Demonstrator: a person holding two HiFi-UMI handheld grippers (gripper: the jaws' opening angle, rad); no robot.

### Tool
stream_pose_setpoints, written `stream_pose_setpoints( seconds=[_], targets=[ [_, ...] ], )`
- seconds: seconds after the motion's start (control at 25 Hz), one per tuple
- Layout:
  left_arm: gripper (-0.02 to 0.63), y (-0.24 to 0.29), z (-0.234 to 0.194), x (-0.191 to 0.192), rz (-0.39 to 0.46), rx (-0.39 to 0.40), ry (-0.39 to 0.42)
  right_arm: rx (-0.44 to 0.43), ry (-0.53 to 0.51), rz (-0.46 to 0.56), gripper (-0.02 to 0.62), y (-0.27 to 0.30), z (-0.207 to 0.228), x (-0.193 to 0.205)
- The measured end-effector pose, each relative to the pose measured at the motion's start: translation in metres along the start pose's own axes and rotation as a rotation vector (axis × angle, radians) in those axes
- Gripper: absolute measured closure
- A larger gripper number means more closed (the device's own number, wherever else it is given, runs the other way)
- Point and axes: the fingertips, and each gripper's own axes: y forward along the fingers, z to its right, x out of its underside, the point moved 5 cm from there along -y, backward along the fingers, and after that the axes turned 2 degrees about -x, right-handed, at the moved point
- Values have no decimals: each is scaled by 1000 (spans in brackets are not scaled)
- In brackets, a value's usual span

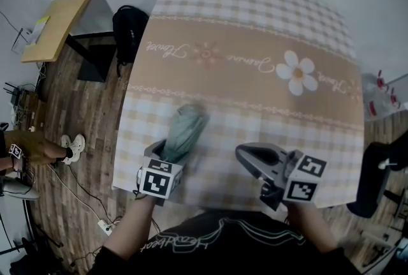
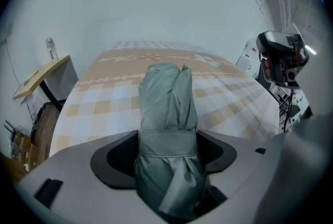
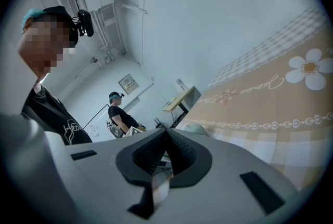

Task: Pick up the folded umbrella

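left gripper view: left gripper (image 2: 167, 141), fingers clamped on the strapped waist of the grey-green folded umbrella (image 2: 166, 95), whose far end points toward 12 o'clock over the bench (image 2: 104, 98). head view places the umbrella at 7 o'clock on the bench; whether it has cleared the cloth cannot be told. step judged: grasp made, lift due — a straight raise with a firm grip. right gripper (image 3: 166, 151): fingers together, empty. cloth script beside the daisy (image 1: 298, 73) seems to read "jasmine".
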Motion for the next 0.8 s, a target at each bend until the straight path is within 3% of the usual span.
stream_pose_setpoints(
  seconds=[0.16,0.8],
  targets=[
    [281,3,2,0,-1,-33,30,0,20,-2,584,-1,3,4],
    [336,1,-2,0,21,-35,7,-18,63,-25,584,4,9,17]
  ],
)
